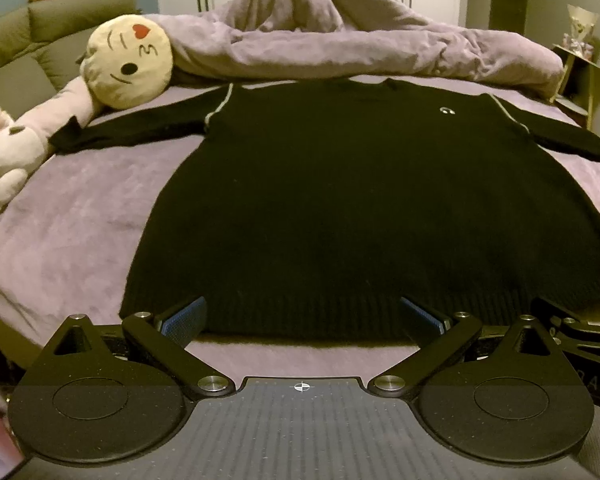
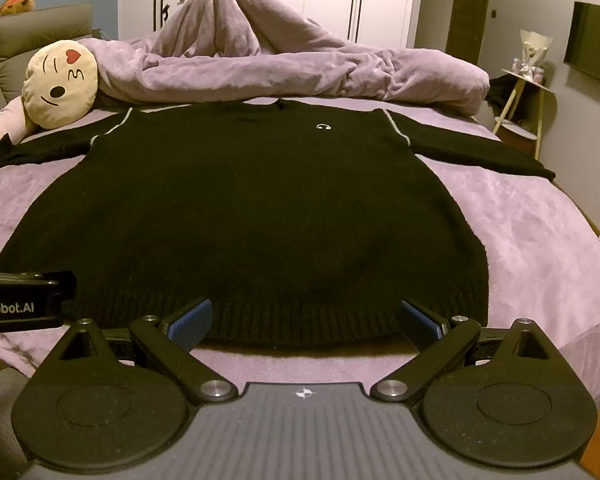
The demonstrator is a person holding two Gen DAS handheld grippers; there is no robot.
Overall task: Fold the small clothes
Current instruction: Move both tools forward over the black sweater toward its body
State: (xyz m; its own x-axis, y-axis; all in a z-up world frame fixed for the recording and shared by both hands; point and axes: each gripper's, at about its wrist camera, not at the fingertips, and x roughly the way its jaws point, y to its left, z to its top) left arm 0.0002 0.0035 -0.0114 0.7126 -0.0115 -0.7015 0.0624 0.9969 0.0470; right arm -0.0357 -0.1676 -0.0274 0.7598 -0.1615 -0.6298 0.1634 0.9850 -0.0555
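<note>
At the far left of the frame a white plush toy (image 1: pixel 4 160) lies along the edge of the bed (image 1: pixel 72 216), and just right of it a round cream pillow (image 1: pixel 126 62) with a winking face and a red heart leans against the heaped lilac duvet (image 1: pixel 340 40) that runs across the top.

A black sweater (image 1: pixel 340 200) fills the middle of both views, spread flat and face up on the lilac sheet, sleeves stretched out to either side, collar towards the duvet and ribbed hem nearest the cameras.

The left gripper (image 1: pixel 302 314) is held low and level, pointing straight over the hem, its two blue-padded fingers (image 1: pixel 188 316) spread wide with nothing between them.

The right gripper (image 2: pixel 304 316) sits beside it in the same level pose, likewise spread wide and empty.

At the right of the frame a small side table (image 2: pixel 524 88) stands off the bed.
</note>
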